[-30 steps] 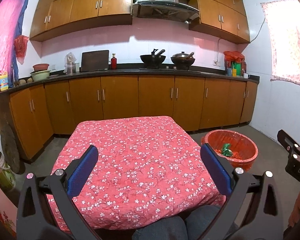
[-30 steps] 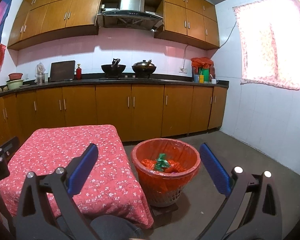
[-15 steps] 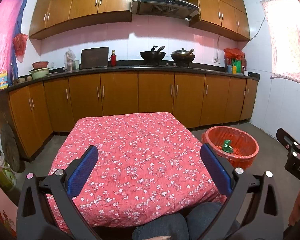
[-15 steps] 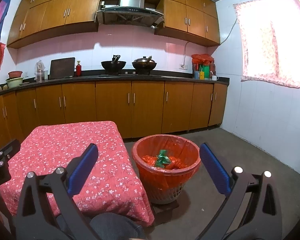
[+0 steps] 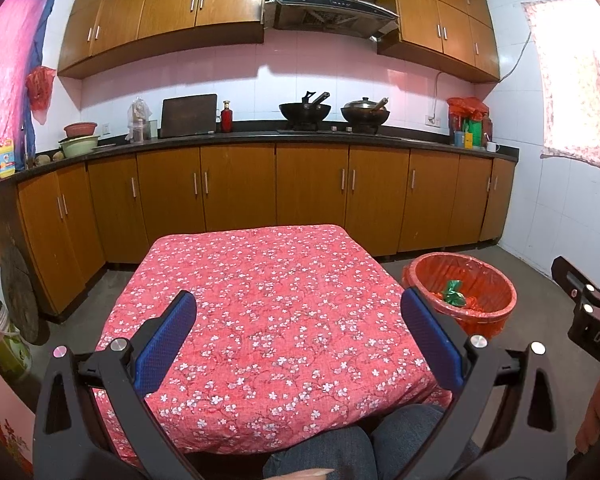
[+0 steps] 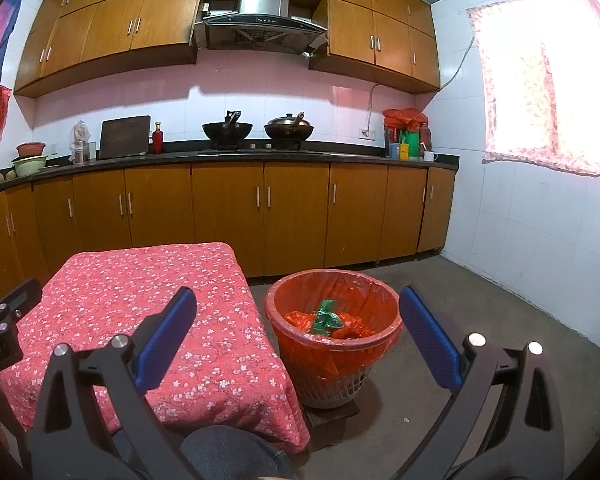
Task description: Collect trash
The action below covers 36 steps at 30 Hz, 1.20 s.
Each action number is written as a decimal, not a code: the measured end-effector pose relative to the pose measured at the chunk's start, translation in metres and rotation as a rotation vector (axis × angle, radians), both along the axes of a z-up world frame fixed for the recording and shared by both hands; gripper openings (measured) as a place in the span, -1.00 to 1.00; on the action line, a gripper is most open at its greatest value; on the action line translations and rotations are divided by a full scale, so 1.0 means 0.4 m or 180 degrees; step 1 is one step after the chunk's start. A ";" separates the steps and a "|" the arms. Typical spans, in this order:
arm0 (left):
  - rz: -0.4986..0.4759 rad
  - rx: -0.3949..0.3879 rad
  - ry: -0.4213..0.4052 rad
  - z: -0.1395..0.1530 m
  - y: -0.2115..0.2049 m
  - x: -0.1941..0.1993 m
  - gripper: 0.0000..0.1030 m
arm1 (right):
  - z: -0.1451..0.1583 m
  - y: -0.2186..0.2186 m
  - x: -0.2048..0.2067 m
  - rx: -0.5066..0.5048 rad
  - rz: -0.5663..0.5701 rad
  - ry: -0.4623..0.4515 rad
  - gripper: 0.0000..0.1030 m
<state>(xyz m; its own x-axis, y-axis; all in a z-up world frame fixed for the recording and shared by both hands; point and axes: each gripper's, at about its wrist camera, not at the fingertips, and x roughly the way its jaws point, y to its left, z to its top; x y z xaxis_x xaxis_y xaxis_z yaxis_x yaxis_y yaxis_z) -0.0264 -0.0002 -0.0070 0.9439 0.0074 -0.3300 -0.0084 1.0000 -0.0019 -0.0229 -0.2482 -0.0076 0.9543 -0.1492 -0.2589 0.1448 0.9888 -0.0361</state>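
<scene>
While both grippers [image 5: 298,334] [image 6: 298,334] are held spread and empty, trash [image 6: 327,319] is seen only in the bin [image 6: 332,280] between the right fingers, so collecting is judged finished.

Brown wooden cabinets [image 5: 236,196] run across the middle of the frame under a dark counter [image 5: 260,138], with matching wall cabinets [image 6: 112,28] and a steel hood [image 6: 260,16] along the top. The wall tiles [image 5: 260,80] look pinkish-white. A curtained window [image 6: 548,92] glows at right above the grey concrete floor [image 6: 440,280].
</scene>
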 end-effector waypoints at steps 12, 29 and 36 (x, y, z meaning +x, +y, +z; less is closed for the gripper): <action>-0.0008 0.0004 0.0006 0.006 -0.007 -0.002 0.96 | 0.001 -0.002 0.001 0.0008 -0.0003 0.0005 0.92; -0.0013 0.0004 0.0010 0.005 -0.010 0.000 0.96 | -0.006 -0.004 0.008 0.0023 -0.0008 0.0026 0.92; -0.0018 0.0004 0.0016 0.004 -0.012 0.000 0.96 | -0.006 -0.005 0.008 0.0023 -0.0005 0.0026 0.92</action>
<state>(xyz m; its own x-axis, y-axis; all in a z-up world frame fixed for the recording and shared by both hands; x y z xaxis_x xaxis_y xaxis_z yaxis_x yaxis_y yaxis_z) -0.0266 -0.0051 -0.0055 0.9423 0.0025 -0.3347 -0.0029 1.0000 -0.0007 -0.0197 -0.2502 -0.0098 0.9519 -0.1489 -0.2679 0.1462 0.9888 -0.0301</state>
